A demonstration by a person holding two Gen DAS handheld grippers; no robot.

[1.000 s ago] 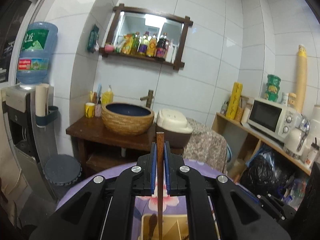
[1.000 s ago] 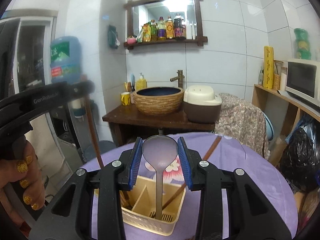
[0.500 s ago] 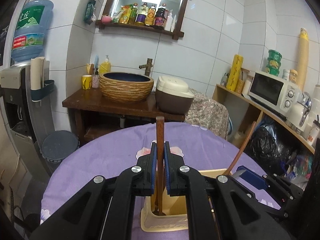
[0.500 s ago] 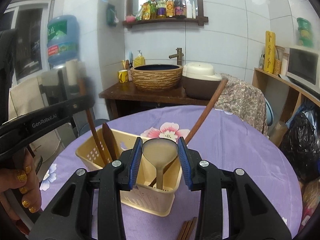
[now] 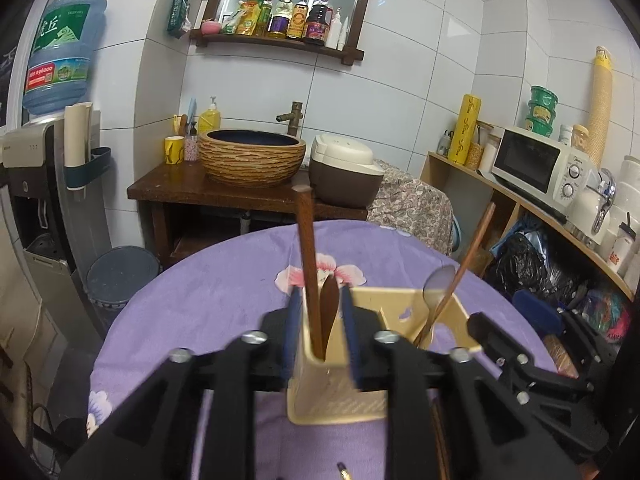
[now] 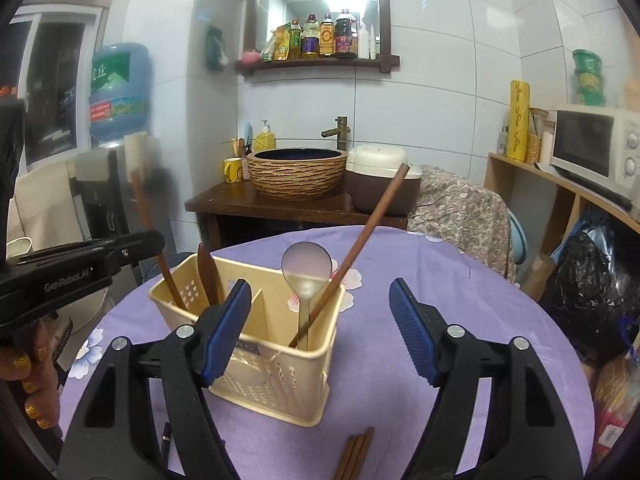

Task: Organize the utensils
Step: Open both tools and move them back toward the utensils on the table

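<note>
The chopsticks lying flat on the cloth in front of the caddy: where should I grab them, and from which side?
Grip the chopsticks across their bundled shafts, coming from above with one finger each side. They lie flat and together on the purple tablecloth, near the caddy, so probably only a top-down pinch gets under them. Their near ends are out of view.

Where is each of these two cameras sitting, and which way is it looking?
Left wrist view: on the left gripper, looking along its opening fingers at the caddy and a wooden stick standing between them.
Right wrist view: on the right gripper, facing the caddy and spoon; its fingers are opening, and a hand shows at left.
Shared: caddy, purple table, basin and shelf beyond.
</note>
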